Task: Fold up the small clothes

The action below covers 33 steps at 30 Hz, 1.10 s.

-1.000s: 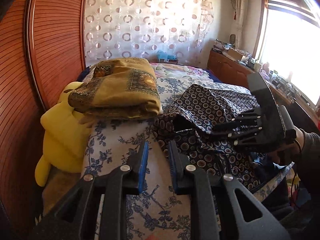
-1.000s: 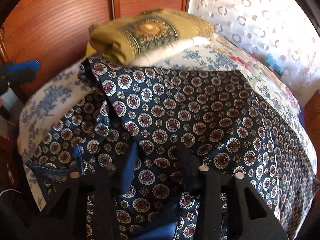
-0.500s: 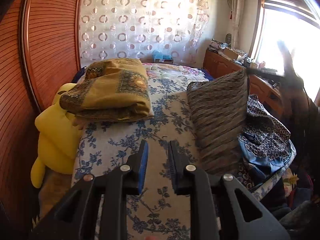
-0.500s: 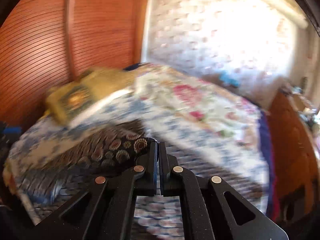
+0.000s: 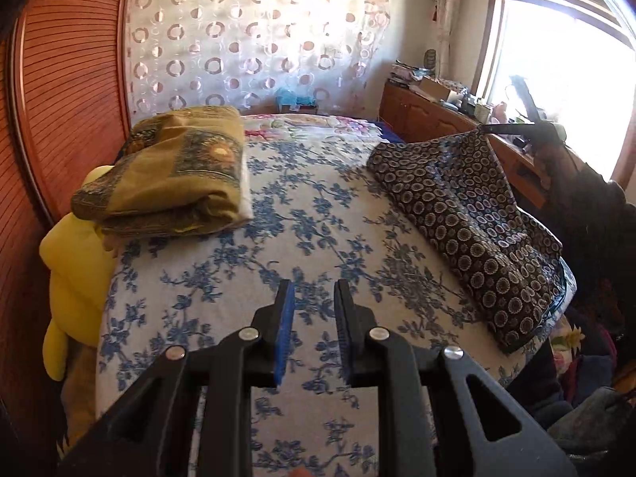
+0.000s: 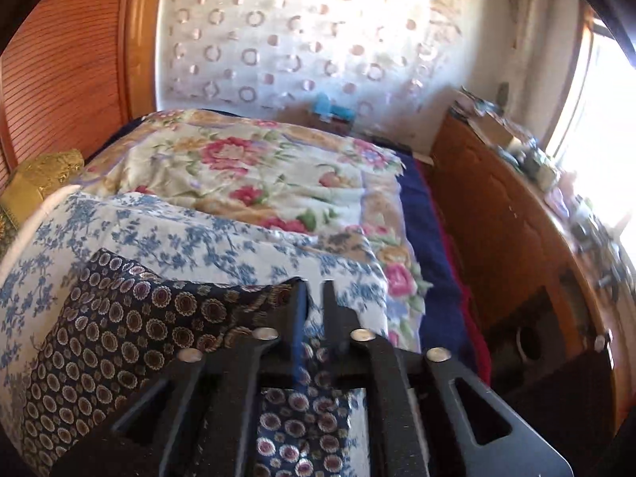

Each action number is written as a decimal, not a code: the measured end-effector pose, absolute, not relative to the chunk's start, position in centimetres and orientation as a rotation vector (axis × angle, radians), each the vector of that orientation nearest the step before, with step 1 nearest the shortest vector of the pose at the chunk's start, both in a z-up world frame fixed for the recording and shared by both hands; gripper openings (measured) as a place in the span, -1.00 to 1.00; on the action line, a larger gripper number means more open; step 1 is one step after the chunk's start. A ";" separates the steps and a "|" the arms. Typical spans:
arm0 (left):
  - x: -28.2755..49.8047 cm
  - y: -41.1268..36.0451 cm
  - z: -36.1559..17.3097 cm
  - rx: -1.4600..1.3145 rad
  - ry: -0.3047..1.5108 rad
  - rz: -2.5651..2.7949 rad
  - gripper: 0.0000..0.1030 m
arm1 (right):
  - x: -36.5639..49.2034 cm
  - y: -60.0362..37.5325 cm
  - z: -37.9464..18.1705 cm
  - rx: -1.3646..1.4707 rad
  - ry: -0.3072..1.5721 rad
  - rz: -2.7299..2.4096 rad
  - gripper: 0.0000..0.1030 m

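Right wrist view: right gripper (image 6: 314, 306) jaws are opening, a narrow gap showing between them, and the corner of the dark patterned garment (image 6: 131, 330) sits right at the left jaw with its cloth running under the tool; can't tell whether the pads are touching it or have let go. A second ago this gripper was low over the garment, which lay bunched at the near right part of the bed; half a second ago it was pinched tight and swinging the cloth up. Now, in the left wrist view, the garment (image 5: 465, 214) is drawn out long along the bed's right edge, its far corner lifted toward the right gripper (image 5: 524, 119) by the window. My read: that's the spread-out stroke finishing, so the actual folding hasn't started. Left gripper (image 5: 314, 330) has jaws a little apart with nothing between them, over the blue floral bedsheet (image 5: 278, 238) near the near edge, well clear of the garment. Garment looks thin and limp, navy with ring medallions, creased lengthwise, near end draping off the bed's right edge. Folded mustard cloth (image 5: 171, 175) sits at the left edge.
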<state>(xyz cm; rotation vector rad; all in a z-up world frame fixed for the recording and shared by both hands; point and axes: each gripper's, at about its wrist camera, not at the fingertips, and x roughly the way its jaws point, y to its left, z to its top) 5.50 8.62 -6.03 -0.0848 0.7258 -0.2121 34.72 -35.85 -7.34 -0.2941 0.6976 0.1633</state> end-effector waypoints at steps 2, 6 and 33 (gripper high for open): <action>5.8 7.9 -6.1 -0.078 0.728 -0.226 -0.65 | 33.6 -36.5 -7.8 -0.299 0.697 0.165 -0.09; 6.3 6.4 -6.3 -0.069 0.733 -0.255 -0.65 | 28.5 -38.1 -9.1 -0.249 0.704 0.260 -0.09; 8.0 0.3 -7.9 -0.019 0.787 -0.366 -0.65 | 13.7 -42.5 -12.4 -0.101 0.681 0.370 -1.00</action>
